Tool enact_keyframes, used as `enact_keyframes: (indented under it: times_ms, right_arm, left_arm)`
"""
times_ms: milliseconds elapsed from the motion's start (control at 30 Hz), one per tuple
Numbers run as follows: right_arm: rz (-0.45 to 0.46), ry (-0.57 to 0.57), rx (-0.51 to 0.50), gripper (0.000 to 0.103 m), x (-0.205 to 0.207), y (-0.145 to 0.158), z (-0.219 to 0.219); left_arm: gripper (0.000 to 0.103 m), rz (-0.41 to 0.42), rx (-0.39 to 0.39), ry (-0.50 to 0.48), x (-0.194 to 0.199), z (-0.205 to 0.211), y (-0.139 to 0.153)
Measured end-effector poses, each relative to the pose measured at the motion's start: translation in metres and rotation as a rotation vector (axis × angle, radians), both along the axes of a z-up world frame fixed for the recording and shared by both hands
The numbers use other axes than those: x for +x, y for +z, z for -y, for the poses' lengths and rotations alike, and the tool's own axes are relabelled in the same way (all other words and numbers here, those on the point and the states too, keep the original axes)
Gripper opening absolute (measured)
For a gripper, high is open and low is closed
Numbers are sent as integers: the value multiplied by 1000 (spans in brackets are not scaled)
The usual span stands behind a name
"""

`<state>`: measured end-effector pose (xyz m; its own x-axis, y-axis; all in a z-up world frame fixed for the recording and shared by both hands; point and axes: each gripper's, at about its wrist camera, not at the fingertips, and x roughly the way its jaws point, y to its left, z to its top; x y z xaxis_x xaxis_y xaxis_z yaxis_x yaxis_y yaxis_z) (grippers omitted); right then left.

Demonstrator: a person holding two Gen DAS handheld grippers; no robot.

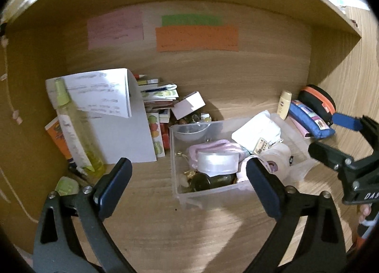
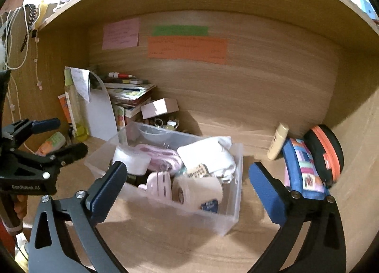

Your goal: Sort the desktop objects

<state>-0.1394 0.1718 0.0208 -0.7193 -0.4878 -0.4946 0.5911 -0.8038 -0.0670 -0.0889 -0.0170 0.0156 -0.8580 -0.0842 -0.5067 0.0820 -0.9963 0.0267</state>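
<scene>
A clear plastic box [image 1: 182,192] [image 2: 233,211] stands mid-desk, filled with tape rolls [image 1: 216,161] [image 2: 196,189], a white pouch [image 1: 258,131] [image 2: 208,154], pink items and dark jars. My left gripper [image 1: 189,183] is open and empty just in front of the box; it also shows at the left of the right wrist view [image 2: 59,136]. My right gripper [image 2: 187,185] is open and empty over the box's near side; it shows at the right edge of the left wrist view [image 1: 336,135]. A blue pencil case [image 2: 305,168], a black-orange pouch [image 2: 325,147] and a cream bottle [image 2: 278,141] lie right.
A yellow spray bottle [image 1: 75,131], white folded papers [image 1: 113,116], stacked books and cards [image 1: 158,97] and a small white box [image 1: 188,105] crowd the back left corner. Coloured sticky notes [image 1: 196,37] hang on the back wall. Wooden side walls and a shelf enclose the desk.
</scene>
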Motion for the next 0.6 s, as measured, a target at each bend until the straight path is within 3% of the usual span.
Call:
enact_keyframes:
  times_ms: [600]
  right_arm:
    - [-48,-52,-61,103,64,-7,-29]
  left_arm:
    - [98,-83,27,54,54,-23,-4]
